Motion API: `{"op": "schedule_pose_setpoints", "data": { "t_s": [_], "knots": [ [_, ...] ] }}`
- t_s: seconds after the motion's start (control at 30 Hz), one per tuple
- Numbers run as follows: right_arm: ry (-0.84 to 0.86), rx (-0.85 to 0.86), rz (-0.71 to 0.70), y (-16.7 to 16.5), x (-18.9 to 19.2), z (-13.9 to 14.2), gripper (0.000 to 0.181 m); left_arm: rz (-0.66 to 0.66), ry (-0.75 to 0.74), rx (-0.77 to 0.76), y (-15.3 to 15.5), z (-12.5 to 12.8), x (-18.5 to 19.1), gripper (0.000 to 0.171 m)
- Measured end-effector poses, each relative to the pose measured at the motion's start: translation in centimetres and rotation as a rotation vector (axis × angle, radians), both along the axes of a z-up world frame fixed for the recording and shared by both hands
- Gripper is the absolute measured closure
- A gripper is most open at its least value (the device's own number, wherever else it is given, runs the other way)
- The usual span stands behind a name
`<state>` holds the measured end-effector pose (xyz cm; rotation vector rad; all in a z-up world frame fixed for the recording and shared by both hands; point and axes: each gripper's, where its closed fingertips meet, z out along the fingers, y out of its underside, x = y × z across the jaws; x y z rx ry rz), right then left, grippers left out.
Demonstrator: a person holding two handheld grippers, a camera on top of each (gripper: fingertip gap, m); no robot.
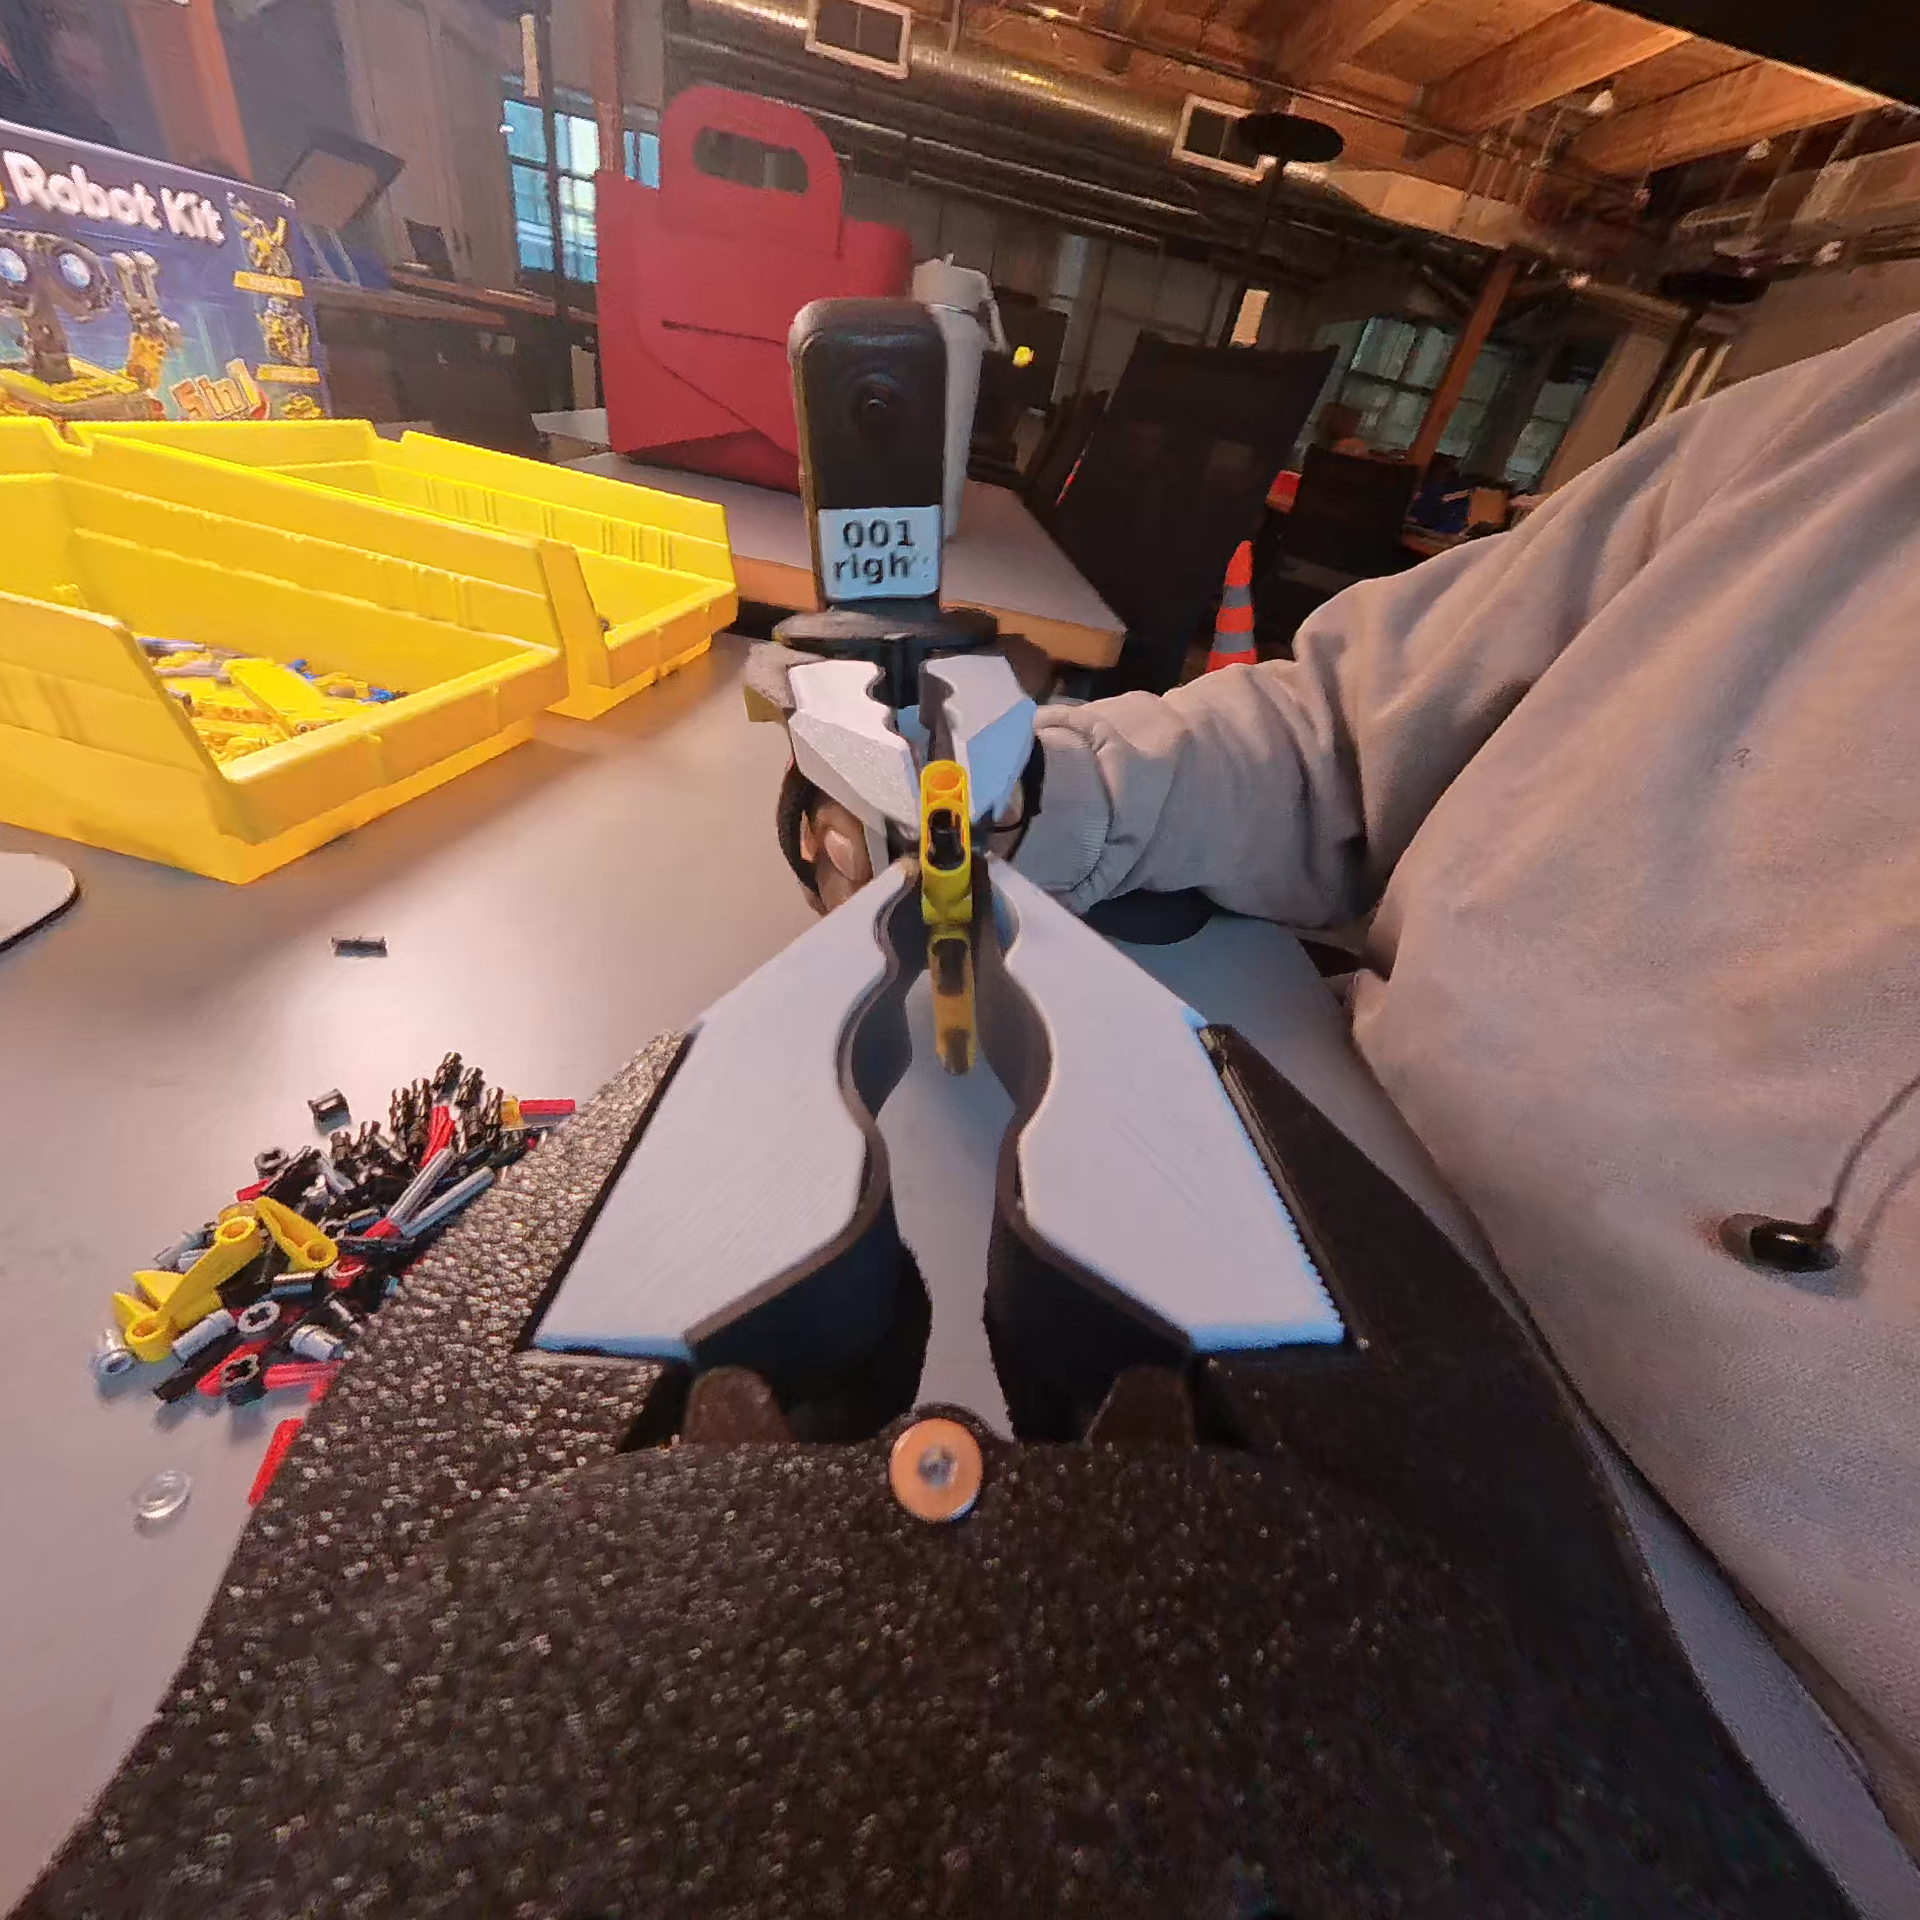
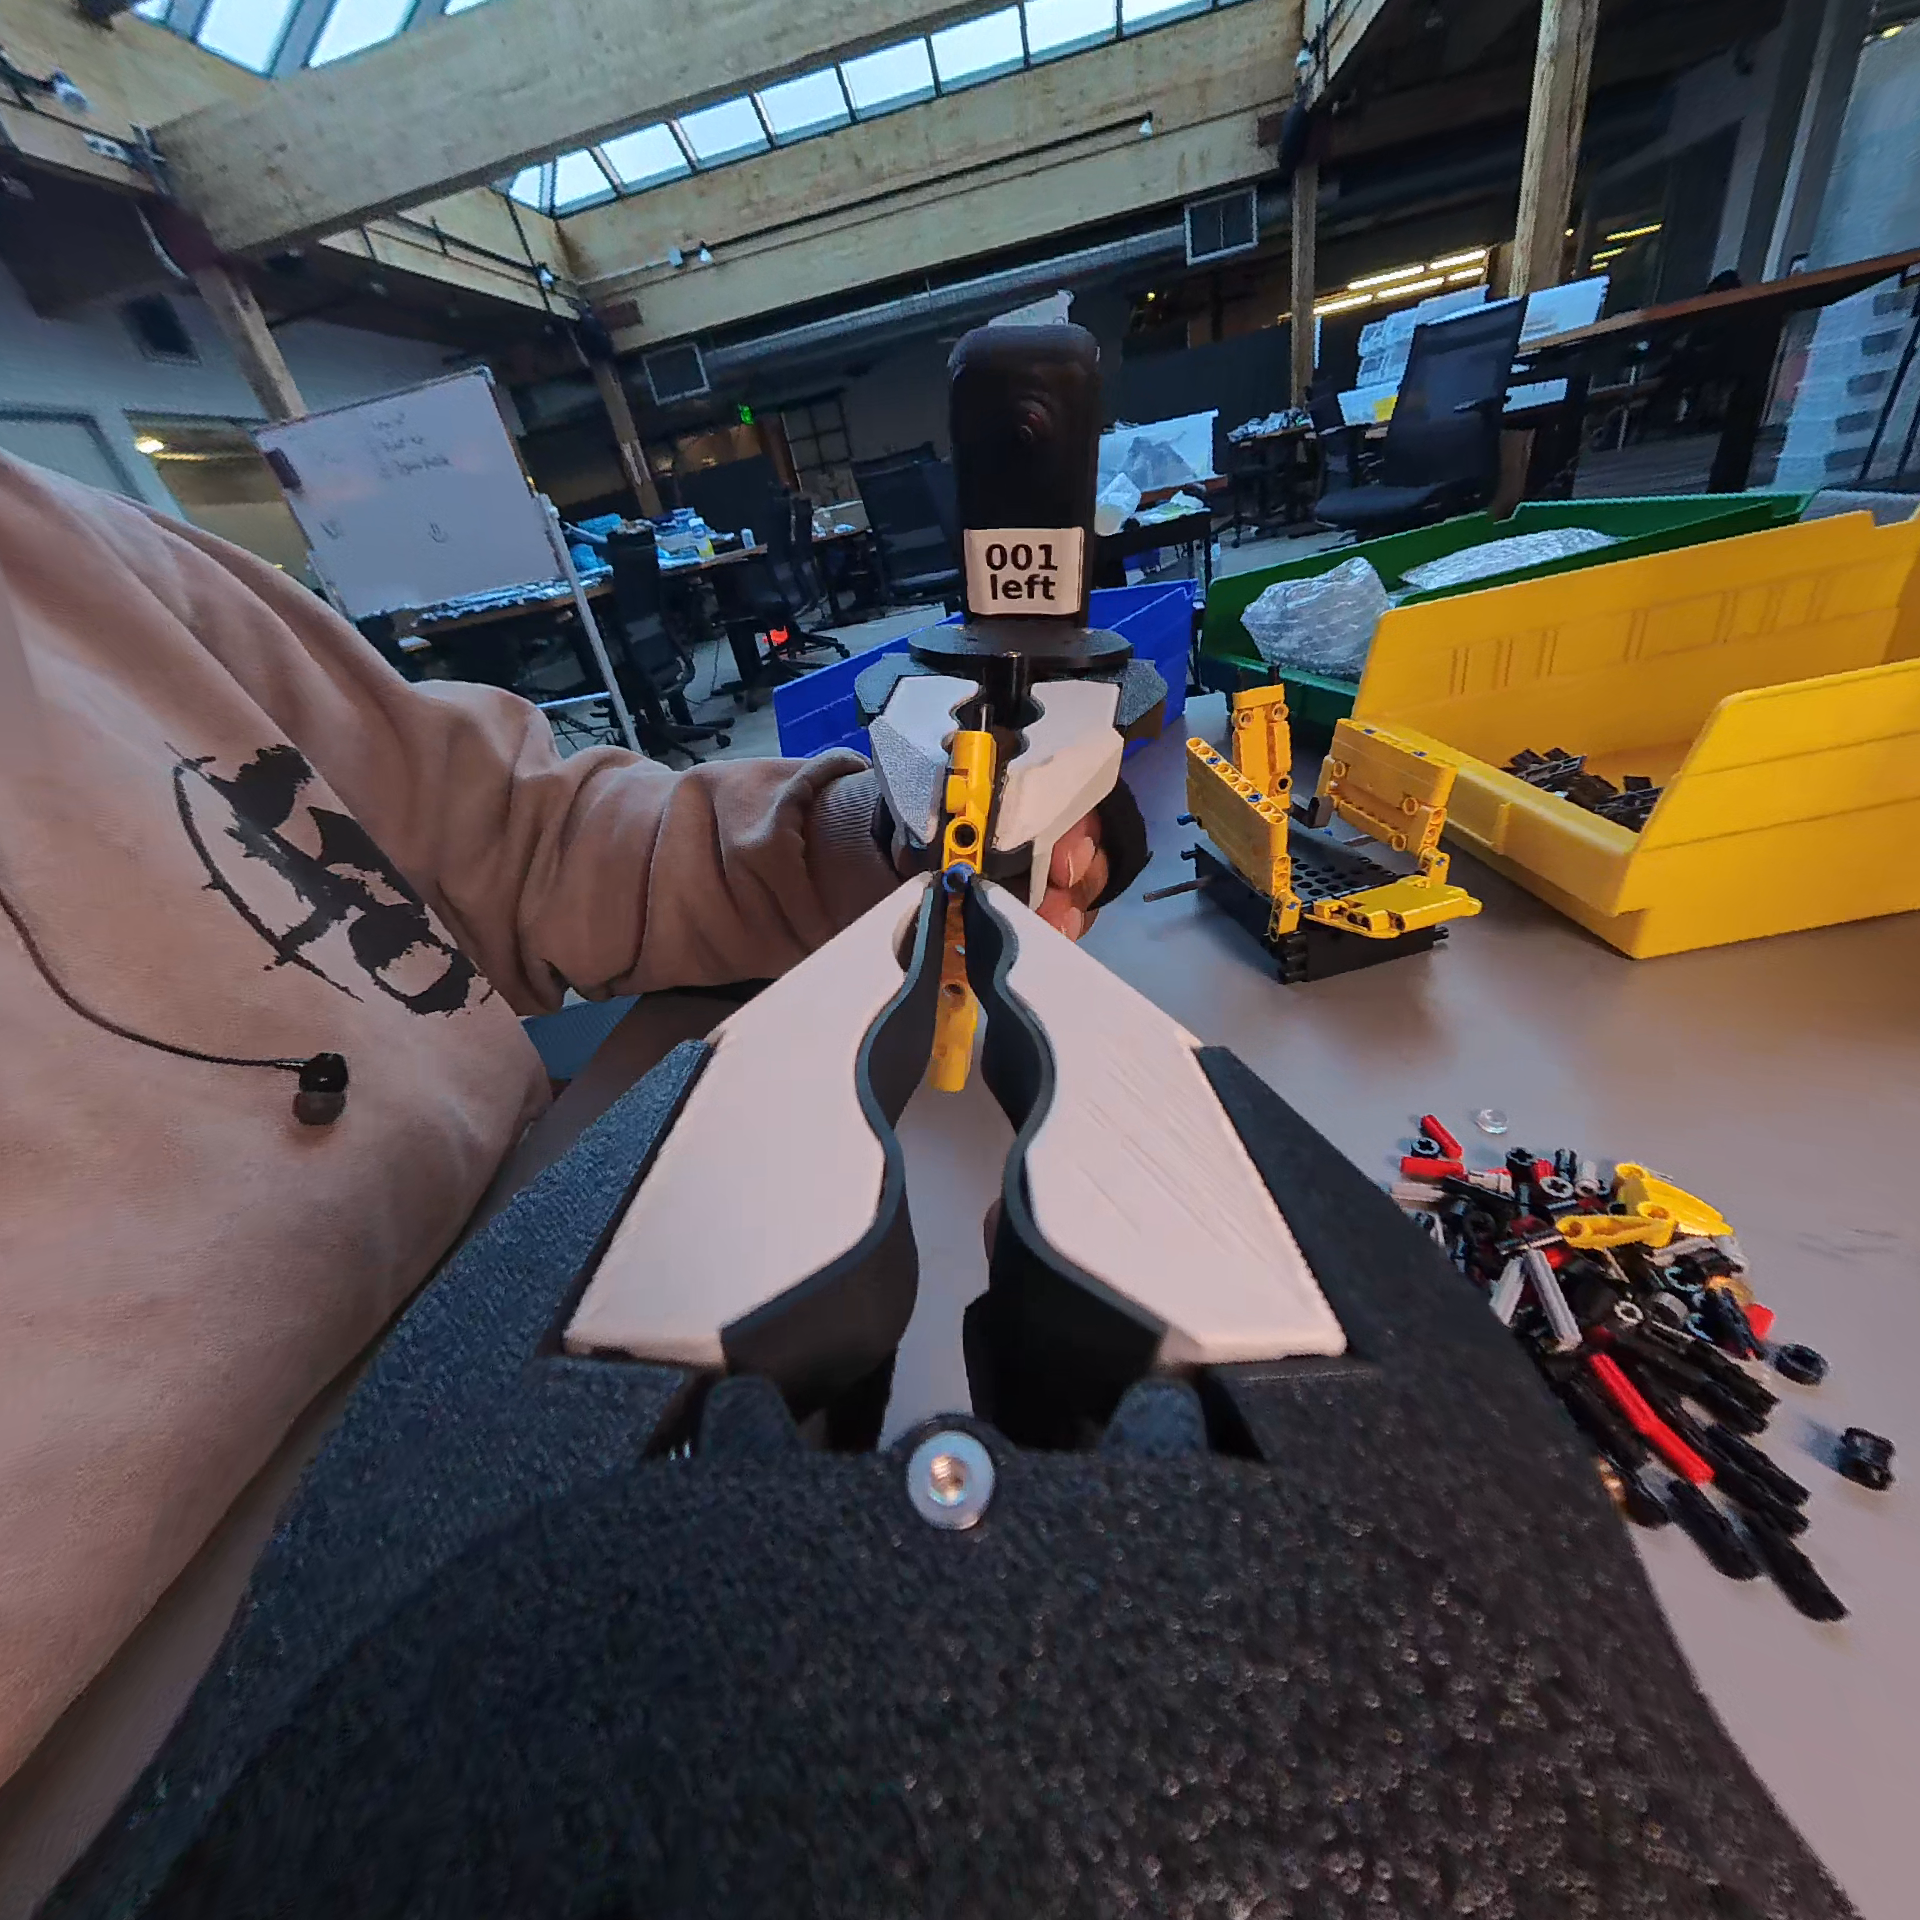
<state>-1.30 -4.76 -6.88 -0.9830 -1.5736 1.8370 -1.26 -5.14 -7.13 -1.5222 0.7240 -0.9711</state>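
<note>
My left gripper [image 1: 948,885] is shut on a yellow beam with holes [image 1: 952,1003], held lengthwise between its white fingers. My right gripper [image 2: 956,883] is shut on a second yellow beam [image 2: 952,1003] in the same way. The two grippers face each other tip to tip above the grey table [image 1: 540,935]. In the left wrist view the right gripper [image 1: 943,831] shows its beam [image 1: 943,821] end on. In the right wrist view the left gripper [image 2: 971,821] shows its beam [image 2: 968,790]. The beam ends meet at a small blue pin [image 2: 957,879].
A pile of small black, red, grey and yellow parts [image 1: 312,1226] [image 2: 1621,1299] lies on the table. Yellow bins [image 1: 312,644] [image 2: 1662,748], a partly built yellow and black model [image 2: 1320,852], a green bin [image 2: 1507,540], a blue bin [image 2: 831,696], a kit box [image 1: 135,270] and a red bag [image 1: 727,291] stand around. A person's sleeves flank both grippers. The tips of both grippers are at nearly the same place.
</note>
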Motion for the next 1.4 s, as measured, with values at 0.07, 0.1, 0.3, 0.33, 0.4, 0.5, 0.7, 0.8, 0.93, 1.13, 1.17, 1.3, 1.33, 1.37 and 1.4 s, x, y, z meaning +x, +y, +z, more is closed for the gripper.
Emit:
{"op": "schedule_pose_setpoints", "data": {
  "t_s": [0.07, 0.1, 0.3, 0.33, 0.4, 0.5, 0.7, 0.8, 0.93, 1.13, 1.17, 1.3, 1.33, 1.37, 1.4],
  "knots": [
    [0.150, -0.202, -0.063, 4.3, 2.3, 4.2, 0.181, 0.108, -0.059, 0.005, -0.2, 0.5, -4.3, 0.165],
    [0.182, -0.167, -0.152, 7.0, 3.6, 5.1, 0.181, 0.120, -0.103, 0.016, -0.9, 1.3, -5.8, 0.166],
    [0.072, -0.008, -0.109, 3.0, 1.0, 2.0, 0.178, 0.013, -0.005, -0.002, 0.5, 0.4, 0.2, 0.165],
    [0.078, -0.007, -0.136, 3.6, 0.8, 2.3, 0.178, 0.018, -0.021, -0.009, 0.6, 0.5, 0.1, 0.165],
    [0.090, 0.017, -0.258, 6.5, 0.9, 2.7, 0.178, 0.065, -0.038, -0.049, 1.1, -0.3, -0.8, 0.165],
    [0.096, 0.133, -0.646, 15.5, 1.8, 3.6, 0.178, 0.233, 0.026, -0.105, 2.6, -2.6, -3.0, 0.165],
    [-0.331, 0.430, -1.385, 34.4, 6.8, -1.6, 0.113, 0.371, -0.013, -0.210, 4.5, -4.4, -4.9, 0.165],
    [-0.285, 0.458, -1.359, 33.3, 5.8, -1.5, 0.112, 0.381, -0.019, -0.213, 4.3, -4.5, -5.1, 0.165],
    [-0.213, 0.520, -1.172, 28.7, 3.2, -0.4, 0.114, 0.379, -0.028, -0.211, 4.2, -4.4, -5.1, 0.165],
    [-0.094, 0.323, -0.319, 8.5, -2.0, -1.0, 0.140, 0.368, 0.053, -0.175, 3.8, -4.6, -4.6, 0.165],
    [-0.082, 0.316, -0.241, 6.0, -2.3, -1.2, 0.145, 0.372, 0.110, -0.159, 3.7, -5.0, -4.4, 0.165],
    [-0.128, 0.389, -0.177, 1.8, -4.2, -3.0, 0.147, 0.313, 0.299, -0.084, 2.7, -5.8, -2.5, 0.165],
    [-0.134, 0.384, -0.172, 1.4, -4.5, -3.4, 0.151, 0.289, 0.327, -0.069, 2.4, -6.0, -1.9, 0.165],
    [-0.145, 0.375, -0.141, 0.9, -4.5, -3.8, 0.159, 0.282, 0.365, -0.063, 2.3, -6.4, -1.6, 0.165],
    [-0.150, 0.365, -0.102, 0.3, -4.2, -4.1, 0.169, 0.280, 0.386, -0.056, 2.3, -6.7, -1.4, 0.165]
  ]
}}
